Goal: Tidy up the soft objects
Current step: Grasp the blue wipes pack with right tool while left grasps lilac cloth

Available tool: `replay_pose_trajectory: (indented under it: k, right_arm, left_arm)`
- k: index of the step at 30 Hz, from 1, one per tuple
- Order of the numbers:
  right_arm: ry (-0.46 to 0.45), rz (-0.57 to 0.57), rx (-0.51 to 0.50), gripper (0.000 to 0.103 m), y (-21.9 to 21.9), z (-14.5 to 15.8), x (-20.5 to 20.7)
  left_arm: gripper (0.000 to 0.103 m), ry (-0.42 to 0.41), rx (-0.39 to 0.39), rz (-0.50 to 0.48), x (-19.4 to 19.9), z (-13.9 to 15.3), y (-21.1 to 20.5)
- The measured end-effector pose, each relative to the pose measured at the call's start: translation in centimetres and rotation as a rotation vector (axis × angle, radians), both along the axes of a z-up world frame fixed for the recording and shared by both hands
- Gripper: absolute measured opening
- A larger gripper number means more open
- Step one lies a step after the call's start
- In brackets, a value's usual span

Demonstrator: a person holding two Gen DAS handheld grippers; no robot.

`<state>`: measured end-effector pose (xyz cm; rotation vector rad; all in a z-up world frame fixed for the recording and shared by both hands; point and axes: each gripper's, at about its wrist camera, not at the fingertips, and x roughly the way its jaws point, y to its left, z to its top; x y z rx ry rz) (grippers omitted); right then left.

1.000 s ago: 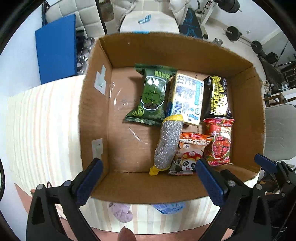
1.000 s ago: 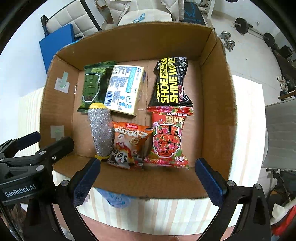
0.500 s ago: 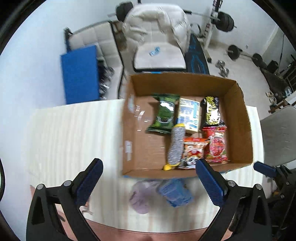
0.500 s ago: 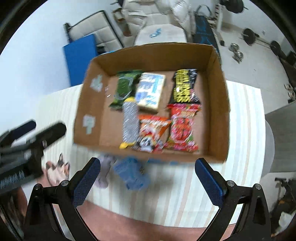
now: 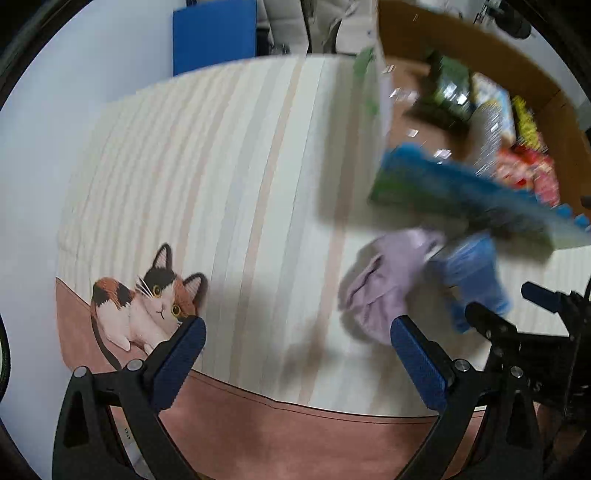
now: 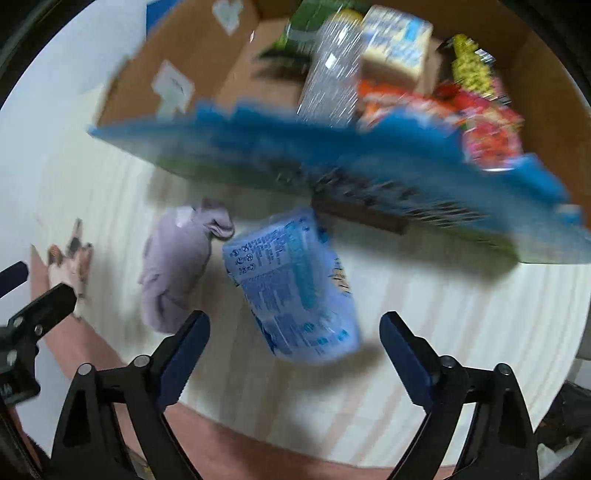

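Note:
A cardboard box (image 6: 546,99) with a blue printed front (image 6: 332,162) stands on the striped table and holds several snack packs and a silver scrubber (image 6: 328,81). In front of it lie a lilac cloth (image 6: 173,269) and a blue soft pack (image 6: 295,288). My right gripper (image 6: 294,341) is open, low over the table, with the blue pack just ahead between its fingers. My left gripper (image 5: 297,352) is open and empty, left of the lilac cloth (image 5: 384,284) and the blue pack (image 5: 476,277). The box (image 5: 461,85) is blurred at the upper right.
The tablecloth (image 5: 221,177) is striped, with a cat picture (image 5: 144,299) and a brown band near the front edge. A blue panel (image 5: 214,33) stands behind the table. The left gripper shows at the left edge of the right wrist view (image 6: 33,314).
Both grippers have pulled back from above the box and dropped low toward the table front. The lilac cloth and blue pack now fill the view. Both stay open.

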<state>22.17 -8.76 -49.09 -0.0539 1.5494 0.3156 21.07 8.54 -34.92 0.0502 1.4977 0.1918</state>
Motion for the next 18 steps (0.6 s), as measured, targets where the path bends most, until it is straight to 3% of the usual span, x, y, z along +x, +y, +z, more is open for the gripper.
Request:
replay_pose_trajectory:
  k: [2, 4, 8, 14, 18]
  right_arm:
    - [0.011, 0.014, -0.025, 0.085, 0.7, -1.4, -0.1]
    - [0.020, 0.034, -0.059, 0.061, 1.1, -2.6, -0.3]
    - [0.035, -0.011, -0.074, 0.058, -0.6, -2.8, -1.2]
    - [0.131, -0.146, -0.062, 0.058, -6.5, -3.2, -4.1]
    - [0.181, -0.229, 0.047, 0.070, -8.7, -3.8, -5.3]
  left_arm:
    - [0.102, 0.019, -0.005, -0.009, 0.1, -1.3, 0.0]
    - [0.102, 0.032, -0.024, -0.023, 0.3, -2.2, -0.1]
    - [0.102, 0.053, -0.045, -0.075, 1.3, -3.9, -1.7]
    - [0.102, 0.105, -0.090, -0.147, 2.5, -6.2, -4.8]
    - [0.098, 0.151, -0.129, -0.159, 3.5, -8.0, -6.5]
